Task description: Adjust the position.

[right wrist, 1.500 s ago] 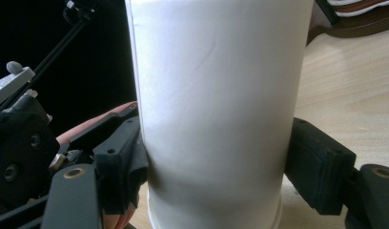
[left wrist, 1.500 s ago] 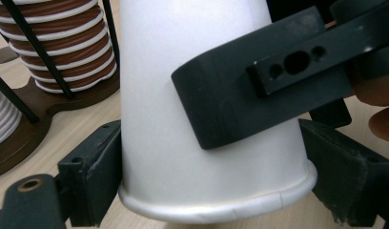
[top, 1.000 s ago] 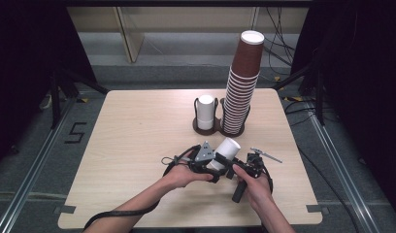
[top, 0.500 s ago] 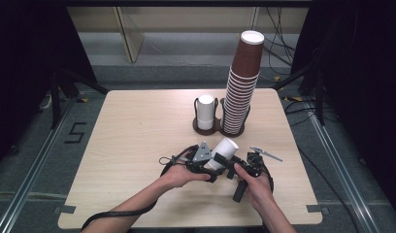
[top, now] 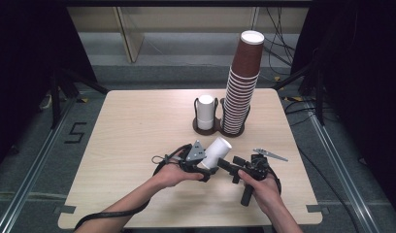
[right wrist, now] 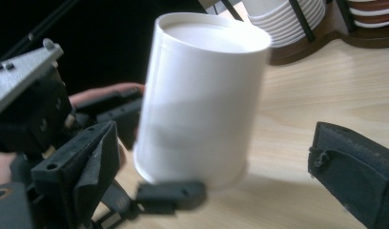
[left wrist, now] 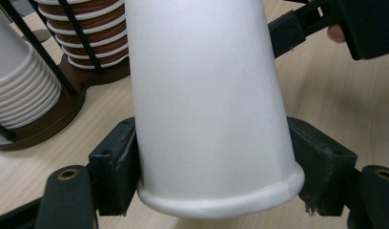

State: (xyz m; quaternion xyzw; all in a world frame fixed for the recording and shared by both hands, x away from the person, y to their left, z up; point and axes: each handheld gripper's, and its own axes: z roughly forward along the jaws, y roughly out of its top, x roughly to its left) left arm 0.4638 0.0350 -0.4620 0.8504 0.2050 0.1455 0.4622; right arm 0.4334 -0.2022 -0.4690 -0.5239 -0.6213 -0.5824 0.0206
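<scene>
Left tongs [top: 206,170] are clamping the light, crushable white paper cup [top: 214,152] near its rim; your right tongs [top: 224,166] are gaping beside it, so squeeze gently.

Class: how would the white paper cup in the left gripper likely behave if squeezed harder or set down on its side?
The cup is thin paper, so it would probably dent. It looks light and is held easily near its rim. Its tapered round wall would likely roll in a curve on the table.

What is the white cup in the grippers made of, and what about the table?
The white cup looks like matte paper: it has a thin rolled rim and a soft, dull surface. The table looks like pale wood or wood-look laminate, with fine grain lines and little shine.
</scene>
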